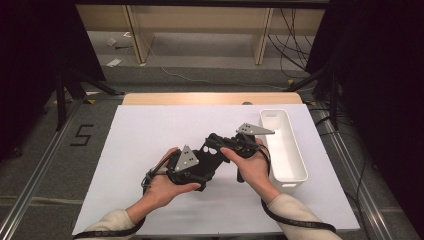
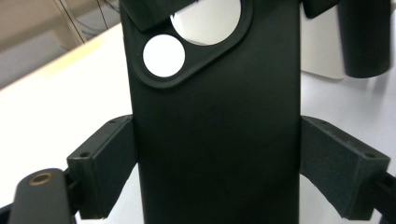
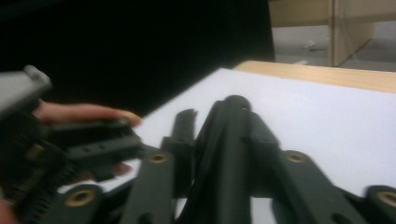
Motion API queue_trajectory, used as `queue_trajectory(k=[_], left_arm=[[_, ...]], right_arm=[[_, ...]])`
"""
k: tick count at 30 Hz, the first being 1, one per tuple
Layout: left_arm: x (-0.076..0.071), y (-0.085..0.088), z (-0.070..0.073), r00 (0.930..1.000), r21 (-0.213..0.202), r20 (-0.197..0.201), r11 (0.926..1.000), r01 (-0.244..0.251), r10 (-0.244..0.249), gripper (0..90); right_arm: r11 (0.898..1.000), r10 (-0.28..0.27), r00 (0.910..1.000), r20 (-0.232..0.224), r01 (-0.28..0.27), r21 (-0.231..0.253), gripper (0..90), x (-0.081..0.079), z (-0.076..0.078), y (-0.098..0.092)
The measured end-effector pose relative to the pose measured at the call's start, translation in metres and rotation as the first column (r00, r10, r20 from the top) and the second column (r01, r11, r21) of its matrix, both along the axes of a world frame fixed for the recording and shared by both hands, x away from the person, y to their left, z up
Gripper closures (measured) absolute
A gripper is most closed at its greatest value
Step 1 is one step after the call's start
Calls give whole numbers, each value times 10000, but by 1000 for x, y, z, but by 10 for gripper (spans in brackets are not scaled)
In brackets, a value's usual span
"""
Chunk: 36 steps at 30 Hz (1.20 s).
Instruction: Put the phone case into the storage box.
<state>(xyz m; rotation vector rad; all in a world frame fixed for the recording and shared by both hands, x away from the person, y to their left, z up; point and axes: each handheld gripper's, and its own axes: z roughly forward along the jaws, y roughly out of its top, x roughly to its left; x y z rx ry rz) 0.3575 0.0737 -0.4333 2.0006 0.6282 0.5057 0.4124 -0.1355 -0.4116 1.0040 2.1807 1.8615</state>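
A black phone case (image 1: 207,152) with round camera cut-outs is held above the white mat between both grippers. My left gripper (image 1: 202,167) is shut across its width. In the left gripper view the case (image 2: 215,140) stands upright, with a pad (image 2: 105,163) pressed against each long side. My right gripper (image 1: 216,141) comes in from the right and is shut on the case's far end. In the right gripper view its jaws (image 3: 229,112) lie close together around a thin black edge of the case (image 3: 231,154), and the left gripper (image 3: 93,140) shows at the left with fingers behind it.
A long white bin (image 1: 285,145) stands on the right side of the white mat (image 1: 150,135), just beyond the right hand. The table's wooden edge (image 1: 210,98) runs along the far side. Black frames and cables stand on the floor around the table.
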Motion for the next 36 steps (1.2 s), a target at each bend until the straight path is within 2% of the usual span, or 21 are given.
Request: queue_trajectory(k=[2, 3, 4, 5, 6, 7, 9, 17, 21, 26, 36], left_arm=[[0, 2, 2, 9998, -2, 176, 10000, -56, 56, 141], [1, 5, 3, 9998, -150, 181, 9999, -70, 72, 225], [3, 6, 3, 10000, -359, 47, 9994, 17, -15, 201], [4, 9, 4, 9999, -429, 108, 9990, -77, 82, 196], [6, 11, 5, 9999, -441, 111, 9990, -115, 120, 196], [7, 14, 5, 9998, -488, 78, 9987, -151, 155, 197], [8, 17, 5, 9998, -542, 35, 9983, -204, 206, 205], [11, 24, 4, 10000, -757, -57, 9971, -19, 15, 221], [12, 26, 3, 9998, -863, -172, 9962, 117, -132, 226], [12, 27, 2, 9994, -850, -236, 9961, 218, -239, 231], [13, 25, -1, 9977, -731, -342, 9957, 563, -589, 248]], right_arm=[[9989, 276, 9996, 24, -276, 366, 776, -3, 6, 1], [9982, 511, 9986, 139, -515, 299, 781, -5, 9, 2], [9985, 544, 9968, 583, -540, -88, 782, -7, 13, 3], [9981, 587, 9956, 729, -572, -221, 782, -8, 15, 4], [9971, 756, 9951, 629, -753, -85, 782, -8, 17, 3], [9968, 789, 9943, 719, -781, -145, 782, -8, 19, 3], [9948, 900, 9916, 929, -850, -560, 782, -8, 21, 3], [9837, 1452, 9832, 1105, -1315, -1230, 781, -5, 26, -4], [9724, 1906, 9733, 1282, -1692, -1609, 781, -4, 30, -6], [9611, 2361, 9623, 1350, -2106, -1789, 781, -2, 33, -9], [9489, 2760, 9519, 1333, -2478, -1953, 780, -3, 33, -6]])
